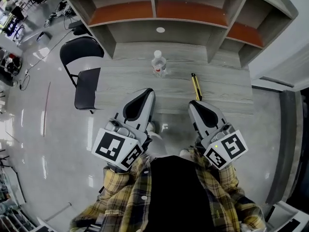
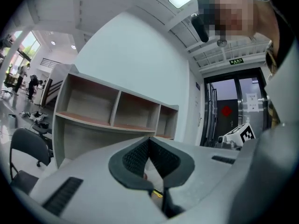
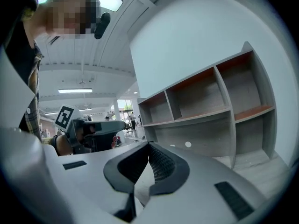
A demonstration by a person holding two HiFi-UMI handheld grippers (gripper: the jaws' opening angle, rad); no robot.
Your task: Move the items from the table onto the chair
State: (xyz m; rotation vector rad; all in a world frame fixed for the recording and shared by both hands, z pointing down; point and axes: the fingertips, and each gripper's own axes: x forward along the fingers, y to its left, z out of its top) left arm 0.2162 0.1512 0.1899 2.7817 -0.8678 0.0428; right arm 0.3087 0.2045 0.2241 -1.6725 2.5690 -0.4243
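A clear plastic bottle [image 1: 159,63] with a red label stands upright in the middle of the grey wooden table [image 1: 227,81]. A yellow and black utility knife [image 1: 195,86] lies to its right. The black chair [image 1: 87,81] stands on the floor off the table's left end, its seat bare. My left gripper [image 1: 148,92] hovers over the table's near edge, below the bottle, shut with nothing in it. My right gripper [image 1: 192,105] is beside it, just short of the knife, also shut and empty. In both gripper views the dark pads [image 2: 149,143] [image 3: 149,147] meet tip to tip.
A grey shelf unit [image 1: 159,13] with orange boards stands along the back of the table, and it fills the background of both gripper views [image 2: 112,111] [image 3: 210,106]. Shiny floor lies to the left round the chair. A dark doorway [image 2: 229,111] shows to the right.
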